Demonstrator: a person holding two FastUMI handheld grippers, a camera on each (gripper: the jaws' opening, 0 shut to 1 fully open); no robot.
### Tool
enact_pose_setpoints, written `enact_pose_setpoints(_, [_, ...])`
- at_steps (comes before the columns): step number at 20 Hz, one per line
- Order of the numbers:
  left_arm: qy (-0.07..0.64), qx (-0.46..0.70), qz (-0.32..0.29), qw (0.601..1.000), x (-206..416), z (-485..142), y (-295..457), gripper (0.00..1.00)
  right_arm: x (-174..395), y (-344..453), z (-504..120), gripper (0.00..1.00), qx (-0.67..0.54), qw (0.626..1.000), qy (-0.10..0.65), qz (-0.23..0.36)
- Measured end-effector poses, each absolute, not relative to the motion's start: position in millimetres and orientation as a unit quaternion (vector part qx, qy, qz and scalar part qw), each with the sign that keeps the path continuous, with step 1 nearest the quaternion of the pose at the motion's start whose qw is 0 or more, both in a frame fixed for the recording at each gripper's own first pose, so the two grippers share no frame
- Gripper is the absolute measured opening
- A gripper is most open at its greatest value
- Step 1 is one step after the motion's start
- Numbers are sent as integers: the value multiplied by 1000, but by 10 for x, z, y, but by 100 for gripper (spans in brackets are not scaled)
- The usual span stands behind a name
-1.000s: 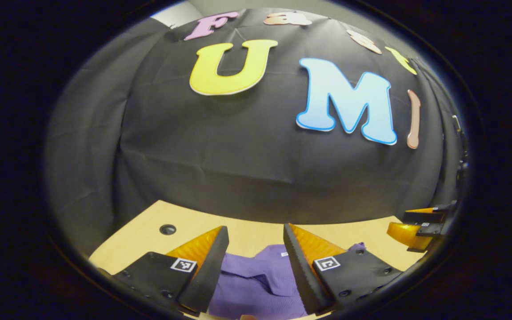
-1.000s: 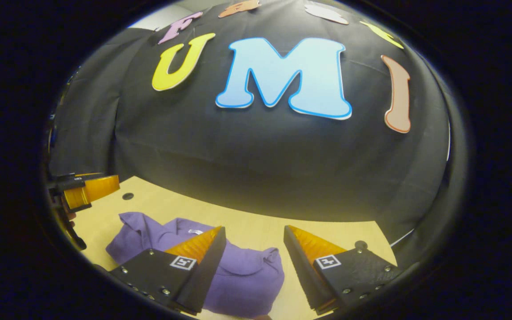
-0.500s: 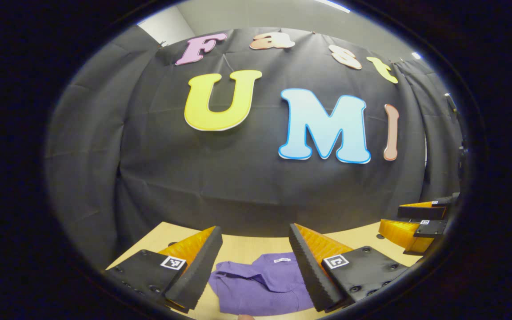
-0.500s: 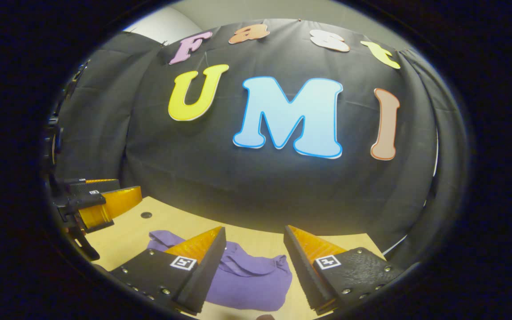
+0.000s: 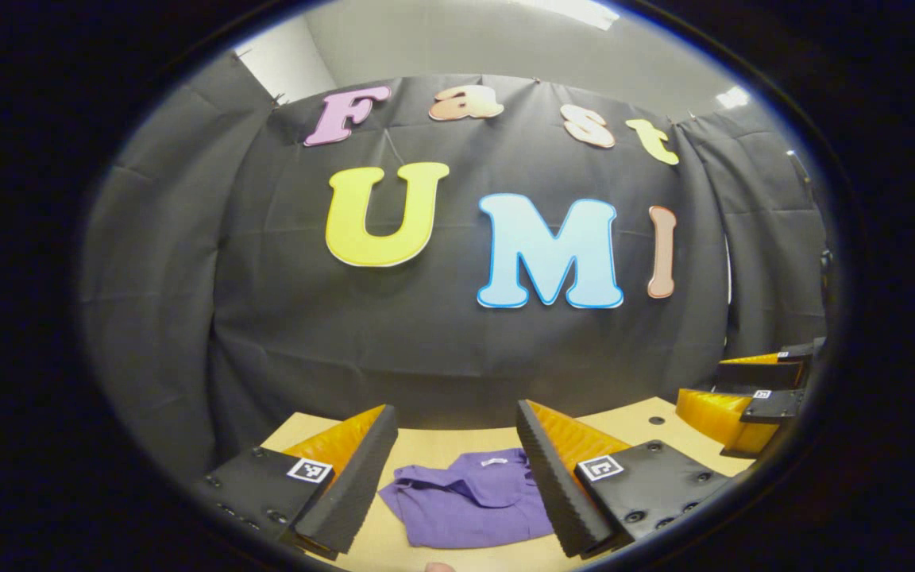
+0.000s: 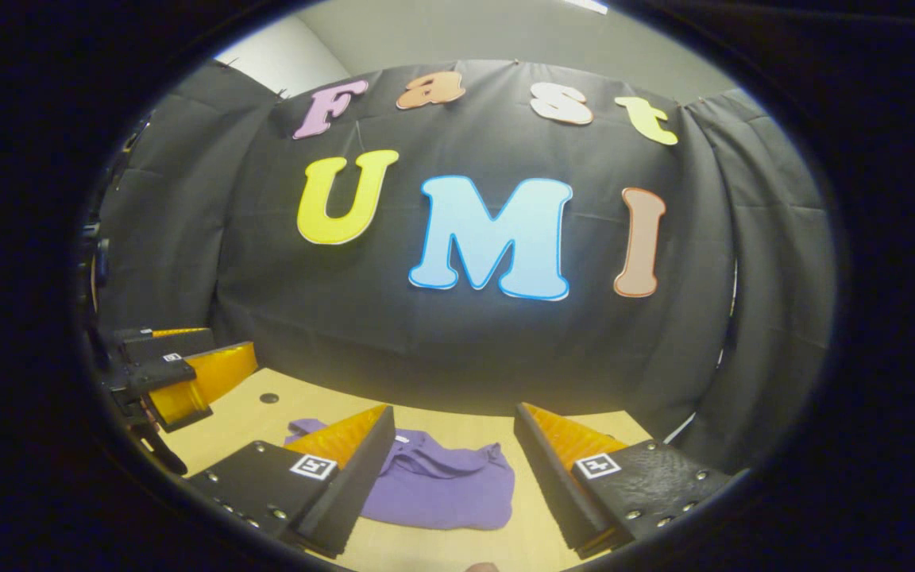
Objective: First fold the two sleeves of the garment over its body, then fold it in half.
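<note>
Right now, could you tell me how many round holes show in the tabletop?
2: one hole near the table's far-left corner, another hole near its far-right corner; the garment may hide more.

Garment (image 5: 469,499) on table (image 5: 648,421), before wall; tools above, near side.

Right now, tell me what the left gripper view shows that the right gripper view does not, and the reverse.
Left gripper view: the right gripper at its right edge, open, above the table. Right gripper view: the left gripper at its left edge, open too. Both share the purple garment lying folded on the wooden table, free of either gripper.
</note>
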State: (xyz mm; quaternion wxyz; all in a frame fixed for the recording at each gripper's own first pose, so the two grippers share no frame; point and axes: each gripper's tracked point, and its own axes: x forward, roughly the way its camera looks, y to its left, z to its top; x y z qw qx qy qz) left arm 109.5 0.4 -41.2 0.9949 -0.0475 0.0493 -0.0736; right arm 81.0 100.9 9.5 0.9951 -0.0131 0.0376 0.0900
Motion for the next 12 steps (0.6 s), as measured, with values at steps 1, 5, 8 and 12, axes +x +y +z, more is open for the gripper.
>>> enact_pose_setpoints(1, [47,-48,-74,995,1032,-382,9,94,743,1035,123,93,-13,995,36,90])
enact_pose_setpoints(5, [39,-47,-73,995,801,-277,56,94,582,1104,253,93,-4,996,19,91])
enact_pose_setpoints(8, [36,-48,-70,996,673,-238,80,94,476,1146,282,93,0,995,14,94])
enact_pose_setpoints(12, [34,-51,-69,996,568,-213,84,94,390,1157,322,93,-3,996,4,93])
